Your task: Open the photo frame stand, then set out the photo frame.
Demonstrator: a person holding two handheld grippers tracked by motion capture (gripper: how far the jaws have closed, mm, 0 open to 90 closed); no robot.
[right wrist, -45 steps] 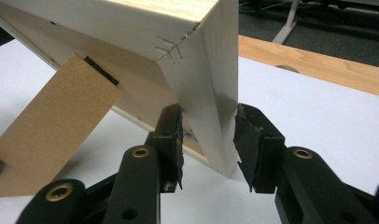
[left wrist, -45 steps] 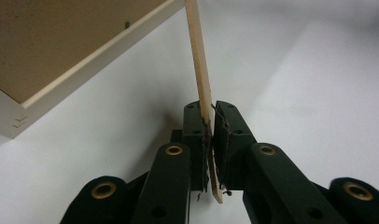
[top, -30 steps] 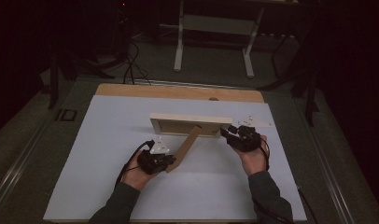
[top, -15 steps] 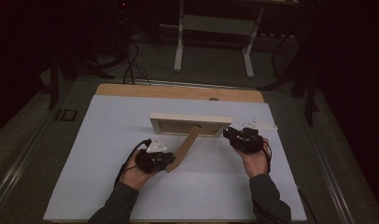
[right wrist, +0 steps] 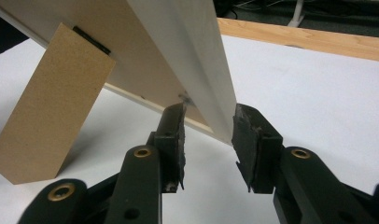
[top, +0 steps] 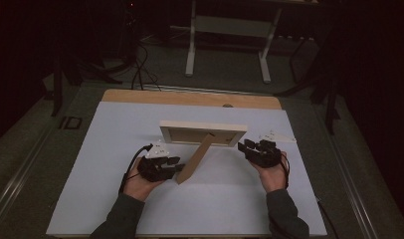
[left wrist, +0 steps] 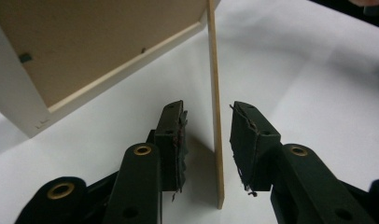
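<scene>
A pale wooden picture frame (top: 202, 133) stands upright mid-table with its back towards me, propped by a brown easel leg (top: 195, 162) that slants down to the front left. My left gripper (top: 179, 168) is open, its jaws either side of the leg's lower end. In the left gripper view the thin leg edge (left wrist: 214, 93) runs between the pads of the left gripper (left wrist: 207, 135) with a gap on each side. My right gripper (top: 244, 146) is open at the frame's right end. Its jaws straddle the frame's lower corner (right wrist: 197, 56) in the right gripper view.
A white sheet (top: 140, 209) covers the table, and a bare wooden strip (top: 190, 98) runs along the far edge. Beyond the table are dark floor, cables (top: 138, 69) and a white metal stand (top: 227, 30). There is free room at the table's front and left.
Little has changed. My right gripper has shifted slightly at the frame's right end, and my left hand has eased a touch to the left at the leg.
</scene>
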